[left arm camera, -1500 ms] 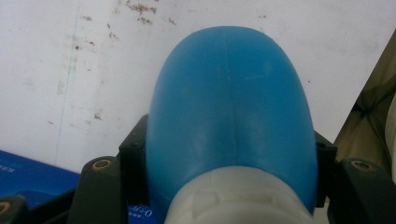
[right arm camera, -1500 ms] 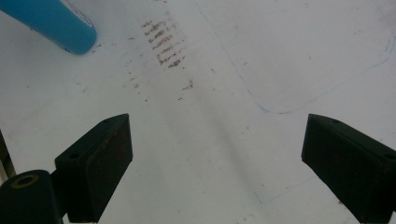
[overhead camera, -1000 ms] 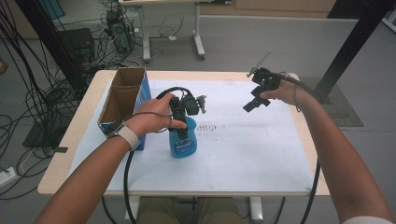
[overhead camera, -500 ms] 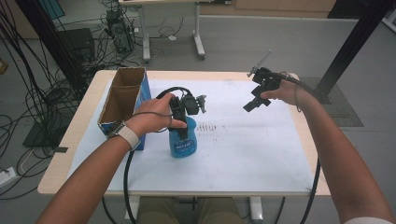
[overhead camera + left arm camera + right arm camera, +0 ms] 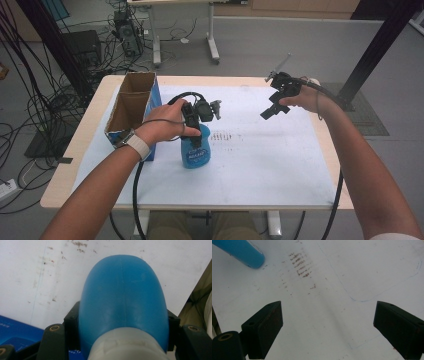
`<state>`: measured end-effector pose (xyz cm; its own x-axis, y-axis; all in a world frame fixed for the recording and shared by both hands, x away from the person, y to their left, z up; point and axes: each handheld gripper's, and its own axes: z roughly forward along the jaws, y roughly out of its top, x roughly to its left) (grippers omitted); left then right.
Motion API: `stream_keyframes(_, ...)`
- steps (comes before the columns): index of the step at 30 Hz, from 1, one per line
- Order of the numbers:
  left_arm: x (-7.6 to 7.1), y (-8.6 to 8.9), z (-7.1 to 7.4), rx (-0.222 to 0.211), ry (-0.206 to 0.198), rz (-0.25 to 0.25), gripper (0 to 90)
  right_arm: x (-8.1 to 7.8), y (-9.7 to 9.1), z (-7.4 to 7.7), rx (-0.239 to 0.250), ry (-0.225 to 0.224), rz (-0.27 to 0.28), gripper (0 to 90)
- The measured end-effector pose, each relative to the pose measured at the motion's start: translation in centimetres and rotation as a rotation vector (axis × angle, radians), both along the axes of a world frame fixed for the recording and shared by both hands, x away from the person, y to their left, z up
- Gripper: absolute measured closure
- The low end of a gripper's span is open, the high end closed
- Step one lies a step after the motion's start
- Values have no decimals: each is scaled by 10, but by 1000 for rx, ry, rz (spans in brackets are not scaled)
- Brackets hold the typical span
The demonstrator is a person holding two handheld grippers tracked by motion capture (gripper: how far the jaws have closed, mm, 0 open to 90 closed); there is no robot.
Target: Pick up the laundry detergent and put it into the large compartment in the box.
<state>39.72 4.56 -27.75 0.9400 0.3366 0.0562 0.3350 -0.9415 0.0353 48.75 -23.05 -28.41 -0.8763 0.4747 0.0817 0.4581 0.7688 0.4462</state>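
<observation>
- Nearest us, our left gripper (image 5: 194, 131) clamps a blue plastic bottle (image 5: 195, 152) from above, both jaws pressed against its shoulder beneath the white neck.
- That bottle stands upright on the white sheet (image 5: 260, 160) covering the table (image 5: 90, 135), just beside the open cardboard box (image 5: 131, 107).
- Farther right, our right gripper (image 5: 270, 111) hovers above the sheet, well apart from the bottle, jaws spread wide with nothing between them.
- Beneath it lie brown smudges (image 5: 300, 263) and a thin pen outline (image 5: 372, 296).

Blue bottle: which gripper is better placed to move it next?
Left. The left gripper is already clamped on the blue bottle standing on the table; the right gripper hangs open and apart, above the table's far right.
</observation>
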Motion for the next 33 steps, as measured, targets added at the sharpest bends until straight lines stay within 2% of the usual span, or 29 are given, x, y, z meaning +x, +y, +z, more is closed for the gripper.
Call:
stream_keyframes(4,-5,1,8,-8,-14,23,381,-1,-1,1,0,-1,-2,88)
stream_keyframes(9,-10,1,19,7,-35,36,381,-3,-2,2,5,-6,-4,88)
stream_keyframes(14,-14,1,33,-6,-36,70,381,-4,-4,4,4,-8,-10,88)
stream_keyframes(18,-17,0,50,-20,-48,114,381,-6,-4,5,7,-12,-6,88)
stream_keyframes(21,-18,-1,58,-23,-60,126,380,-7,-5,6,8,-15,-7,88)
stream_keyframes(25,-22,-2,77,-27,-77,152,380,-8,-6,8,9,-17,-7,88)
stream_keyframes(33,-25,-4,97,-22,-87,196,381,-11,-10,11,18,-25,-12,89)
